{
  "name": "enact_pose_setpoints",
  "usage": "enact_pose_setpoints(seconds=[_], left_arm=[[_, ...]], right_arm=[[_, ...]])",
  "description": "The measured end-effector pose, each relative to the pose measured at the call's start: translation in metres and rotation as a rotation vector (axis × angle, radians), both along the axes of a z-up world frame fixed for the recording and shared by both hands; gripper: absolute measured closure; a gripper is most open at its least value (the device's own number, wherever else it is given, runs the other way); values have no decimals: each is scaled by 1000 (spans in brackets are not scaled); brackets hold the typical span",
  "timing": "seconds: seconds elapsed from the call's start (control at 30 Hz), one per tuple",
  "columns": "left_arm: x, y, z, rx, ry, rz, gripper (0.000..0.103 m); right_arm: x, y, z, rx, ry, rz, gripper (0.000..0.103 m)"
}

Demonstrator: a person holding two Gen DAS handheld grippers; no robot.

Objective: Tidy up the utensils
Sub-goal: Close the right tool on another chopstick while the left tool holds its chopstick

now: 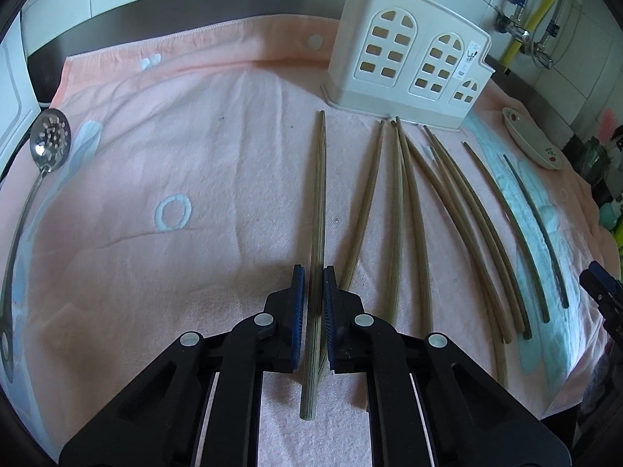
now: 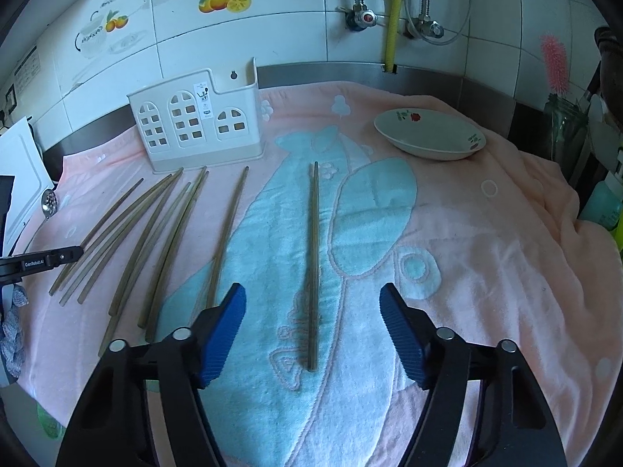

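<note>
On the pink towel: I see many long thin chopsticks lying side by side in front of the white holder.
Chopsticks: the sticks (image 1: pixel 397 214) are brownish-green, thin and round, with fine lines along them like bamboo. They get thinner toward the far tips. Some cross over each other.
Left gripper: my left gripper (image 1: pixel 314 272) is squeezed tight on one chopstick (image 1: pixel 318 194). That stick lies straight, a bit apart from the others, and its thick end sticks out behind the blue pads.
Right gripper: my right gripper (image 2: pixel 312 303) is spread wide. A single chopstick (image 2: pixel 314 253) lies on the towel between its blue ridged fingers (image 2: pixel 222 330), and neither pad touches it.
Holder: the white holder (image 2: pixel 194 124) is shiny plastic, shaped like a little house with window holes. It stands on the towel by the wall, just past the far tips of the sticks.
Writing: a small label is stuck on the holder, too tiny for me to read. The side of the left gripper says "GenRobot.AI" in the right wrist view.
Towel: the towel (image 1: pixel 194 148) is soft and fuzzy, pink with light blue shapes.
Other things: a white dish (image 2: pixel 430 136) with a red flower sits on the towel to the right. A shiny metal spoon with holes (image 1: pixel 48 140) lies at the far left.
</note>
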State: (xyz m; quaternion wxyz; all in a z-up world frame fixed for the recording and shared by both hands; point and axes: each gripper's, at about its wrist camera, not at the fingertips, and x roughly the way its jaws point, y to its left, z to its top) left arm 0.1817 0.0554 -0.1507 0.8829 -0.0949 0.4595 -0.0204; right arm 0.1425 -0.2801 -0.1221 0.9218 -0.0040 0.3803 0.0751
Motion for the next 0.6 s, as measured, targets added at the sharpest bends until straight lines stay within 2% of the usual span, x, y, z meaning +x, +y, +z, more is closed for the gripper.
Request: enact_pose_setpoints(seconds=[0.27,0.4,0.47,0.6], left_arm=[[-1,2,-1,-12,-8,7,94],[-3,-3,-1,24,-19,4,95],[-4,-4,0,32,-24,0,96],[-4,-3,2,23,-31,-6,97]], right_arm=[[13,-2,-10,22,29,9,55],[22,-2,-16,49,52,9,68],[26,0,-18,44,56,11,69],[32,2,-25,49,77,18,79]])
